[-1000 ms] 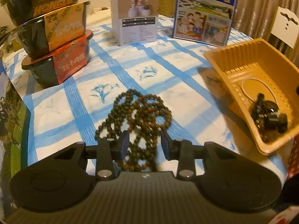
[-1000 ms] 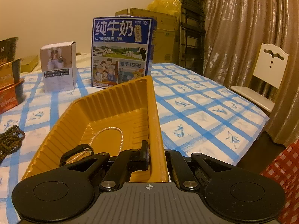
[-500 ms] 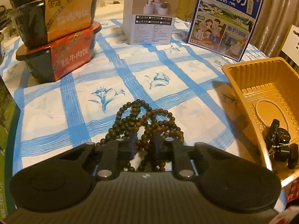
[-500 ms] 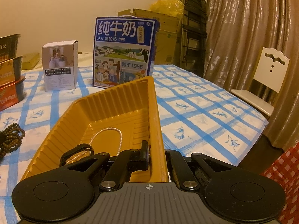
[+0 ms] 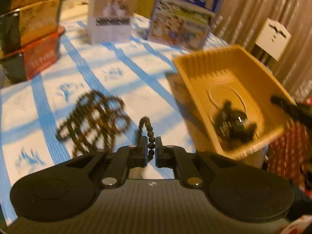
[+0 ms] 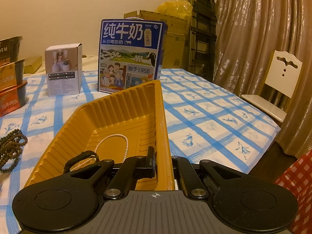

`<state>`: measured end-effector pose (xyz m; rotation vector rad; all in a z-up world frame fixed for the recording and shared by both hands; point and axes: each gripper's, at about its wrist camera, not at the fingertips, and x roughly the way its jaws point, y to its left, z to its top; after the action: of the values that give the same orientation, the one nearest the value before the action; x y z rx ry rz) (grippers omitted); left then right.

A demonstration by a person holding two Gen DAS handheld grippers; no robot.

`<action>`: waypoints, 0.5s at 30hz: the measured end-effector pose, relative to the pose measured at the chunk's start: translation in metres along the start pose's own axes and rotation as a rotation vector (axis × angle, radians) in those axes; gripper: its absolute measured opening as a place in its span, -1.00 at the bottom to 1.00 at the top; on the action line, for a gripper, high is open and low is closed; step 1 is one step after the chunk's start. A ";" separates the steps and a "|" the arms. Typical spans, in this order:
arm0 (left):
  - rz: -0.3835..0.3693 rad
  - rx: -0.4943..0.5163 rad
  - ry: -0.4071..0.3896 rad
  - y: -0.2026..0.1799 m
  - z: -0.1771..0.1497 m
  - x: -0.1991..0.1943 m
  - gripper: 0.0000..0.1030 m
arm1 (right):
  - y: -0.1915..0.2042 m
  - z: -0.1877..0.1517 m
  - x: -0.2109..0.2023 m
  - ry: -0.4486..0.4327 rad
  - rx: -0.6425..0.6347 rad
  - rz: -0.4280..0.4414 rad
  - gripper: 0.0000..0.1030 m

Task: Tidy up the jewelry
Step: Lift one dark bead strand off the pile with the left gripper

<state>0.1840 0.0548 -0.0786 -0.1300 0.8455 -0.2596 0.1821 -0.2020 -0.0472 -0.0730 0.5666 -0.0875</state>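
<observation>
A heap of brown wooden beads (image 5: 91, 120) lies on the blue-checked tablecloth, blurred in the left wrist view. One strand (image 5: 149, 134) arches up out of it between the pads of my left gripper (image 5: 151, 146), whose jaws are closing and pinch it. To the right stands the yellow plastic tray (image 5: 224, 66); it holds a pearl necklace (image 6: 124, 142) and a dark strap-like piece (image 6: 81, 158). My right gripper (image 6: 163, 163) is shut on the near right wall of the tray (image 6: 117, 113). The beads (image 6: 10, 148) also show at the left edge of the right wrist view.
A blue milk carton (image 6: 130, 56) and a small white box (image 6: 63, 70) stand at the back of the table. Stacked food bowls (image 6: 11, 78) sit at the far left. A white chair (image 6: 280, 81) and curtains are off the right edge.
The left jaws have closed on a strand of the beads and raised it a little. The left view has swung right toward the tray. The right gripper has not moved.
</observation>
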 end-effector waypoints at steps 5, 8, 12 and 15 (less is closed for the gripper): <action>-0.007 0.007 0.048 -0.002 -0.017 -0.002 -0.88 | 0.000 0.000 0.000 0.001 0.000 0.000 -0.93; 0.008 0.029 0.043 -0.001 -0.018 -0.005 -0.88 | -0.001 -0.001 -0.001 0.000 0.004 0.000 -0.93; 0.027 0.033 0.041 0.000 -0.017 0.001 -0.85 | 0.000 -0.002 -0.001 -0.001 0.006 0.000 -0.93; 0.043 0.024 0.036 0.000 -0.016 0.006 -0.87 | 0.000 -0.002 -0.001 -0.004 0.001 0.002 -0.93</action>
<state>0.1761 0.0531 -0.0935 -0.0846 0.8798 -0.2325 0.1802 -0.2022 -0.0483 -0.0714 0.5624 -0.0860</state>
